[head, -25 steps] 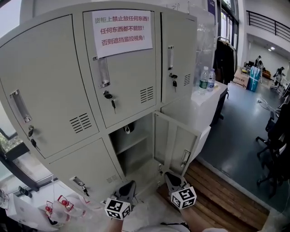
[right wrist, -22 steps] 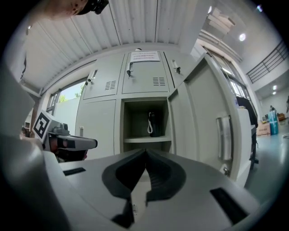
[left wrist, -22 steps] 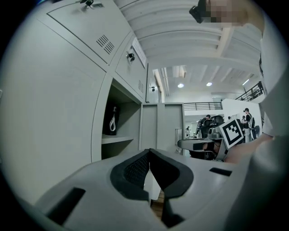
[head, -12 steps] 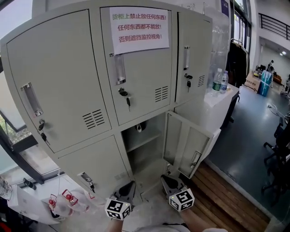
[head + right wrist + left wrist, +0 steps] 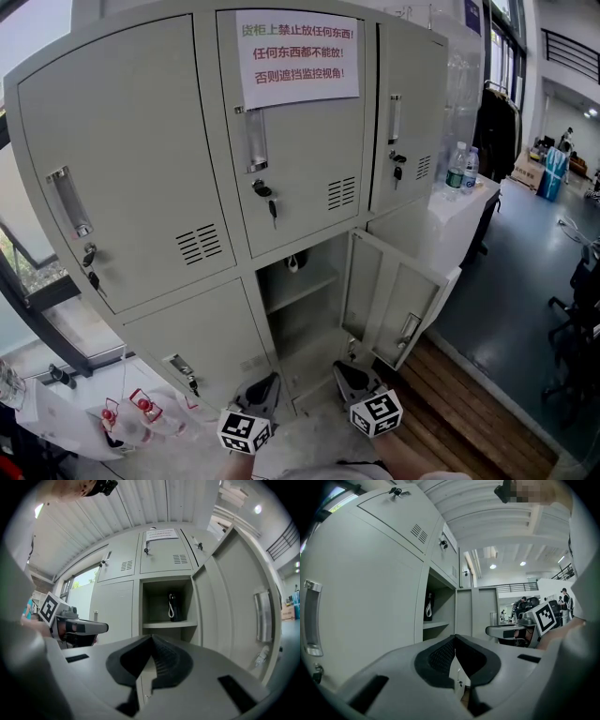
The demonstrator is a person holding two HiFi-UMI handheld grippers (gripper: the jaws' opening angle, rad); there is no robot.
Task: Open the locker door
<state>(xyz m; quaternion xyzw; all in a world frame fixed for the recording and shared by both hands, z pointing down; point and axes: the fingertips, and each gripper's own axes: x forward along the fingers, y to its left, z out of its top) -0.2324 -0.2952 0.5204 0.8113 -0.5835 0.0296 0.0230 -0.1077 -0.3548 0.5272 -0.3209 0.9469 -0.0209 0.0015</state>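
The grey locker bank fills the head view. Its lower middle door (image 5: 401, 302) stands swung out to the right, handle on its outer face (image 5: 263, 616). The open compartment (image 5: 302, 305) has one shelf with a dark bottle (image 5: 173, 606) on it, also seen in the left gripper view as the bottle (image 5: 428, 606). My left gripper (image 5: 270, 380) and right gripper (image 5: 343, 368) are low, side by side, just in front of the opening and touching nothing. The left gripper (image 5: 455, 637) is shut and empty. The right gripper (image 5: 151, 637) is shut and empty too.
A paper notice (image 5: 297, 58) hangs on the upper middle door, with keys in the upper locks. Water bottles (image 5: 461, 167) stand on a white counter at the right. A plastic bag with red items (image 5: 131, 417) lies lower left. Office chairs (image 5: 579, 323) stand at the right, beyond the wooden floor strip (image 5: 469, 412).
The head view has shifted, so the lockers sit further right in the picture. Both grippers stay low in front of the open compartment. The door stands as before.
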